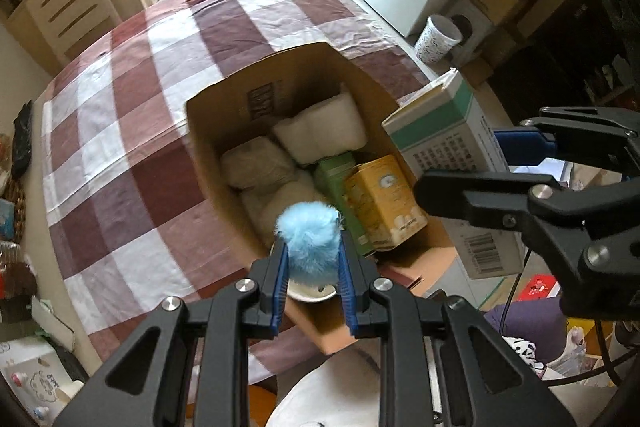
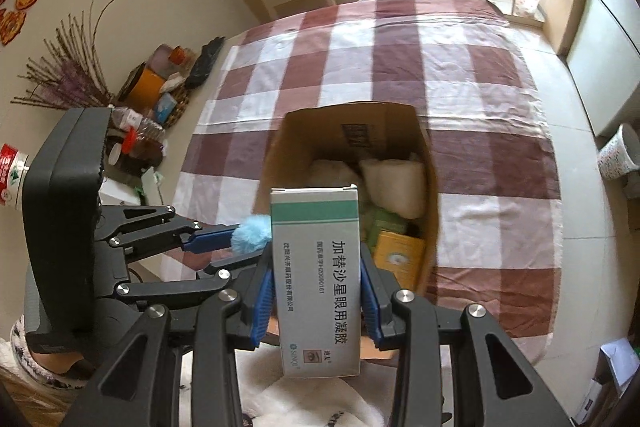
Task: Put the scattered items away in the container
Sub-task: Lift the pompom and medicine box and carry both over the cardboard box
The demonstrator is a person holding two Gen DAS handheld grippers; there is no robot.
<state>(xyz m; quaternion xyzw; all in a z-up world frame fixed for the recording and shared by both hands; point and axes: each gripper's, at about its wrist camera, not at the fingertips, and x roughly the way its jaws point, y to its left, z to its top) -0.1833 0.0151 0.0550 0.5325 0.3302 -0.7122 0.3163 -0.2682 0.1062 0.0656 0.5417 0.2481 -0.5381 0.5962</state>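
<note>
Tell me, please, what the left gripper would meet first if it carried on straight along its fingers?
Most likely the things already in the cardboard box: the left gripper, shut on the blue pompom, points toward the white packets and the yellow carton, though depth is unclear.

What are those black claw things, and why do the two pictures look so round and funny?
Those claws are grippers, and a person holds one in each hand. Each carries a small round-eyed camera looking along its fingers, which bends the picture. The left camera shows the left gripper squeezing a fluffy blue pom-pom. The right camera shows the right gripper squeezing a white and green medicine box. Both hover near an open cardboard box standing on a red and white checked cloth. Inside it lie pale soft packs and a yellow carton.
</note>
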